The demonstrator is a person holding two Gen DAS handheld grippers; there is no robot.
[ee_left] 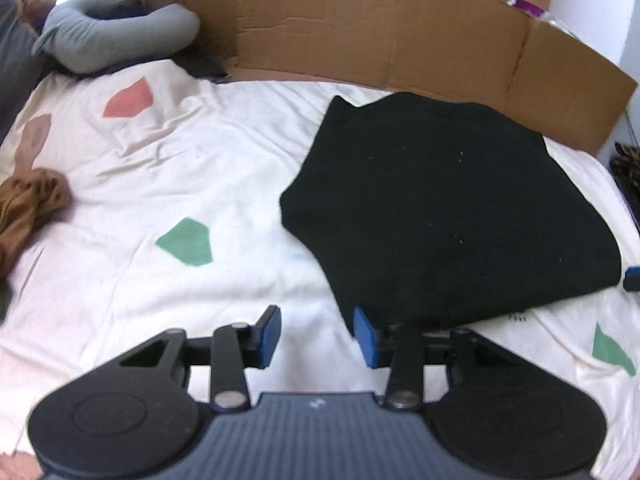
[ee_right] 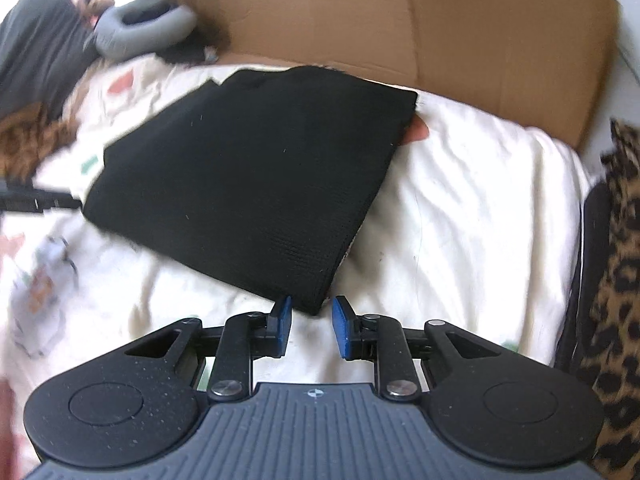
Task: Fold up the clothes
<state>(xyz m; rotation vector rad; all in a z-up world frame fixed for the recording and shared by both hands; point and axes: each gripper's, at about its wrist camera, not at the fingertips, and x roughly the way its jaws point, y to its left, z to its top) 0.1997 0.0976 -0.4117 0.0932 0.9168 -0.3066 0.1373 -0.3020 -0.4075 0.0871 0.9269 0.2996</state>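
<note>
Your right gripper (ee_right: 311, 326): blue pads apart, nothing pinched, tips just short of the near corner of the black garment (ee_right: 256, 176). That corner pokes toward the gap, which fits a hand lined up on the edge rather than gripping it.

Your left gripper (ee_left: 317, 336): jaws wider apart and also empty. Its right pad sits just beside the garment's near-left hem, over bare bedsheet (ee_left: 120, 280).

The garment lies already folded on the sheet, a thick, squared stack with crisp right and near edges. It is a fine waffle-like knit, matte, flecked with lint. Likely a finished or nearly finished fold.

The sheet around it is cream cotton, creased, printed with green and coral patches.

Left of the garment, well apart, lies a crumpled brown cloth (ee_left: 28, 208), probably waiting its turn.

Beyond the garment stands a flattened cardboard sheet (ee_left: 360, 28), and far left of it a grey neck pillow (ee_left: 112, 36).
</note>
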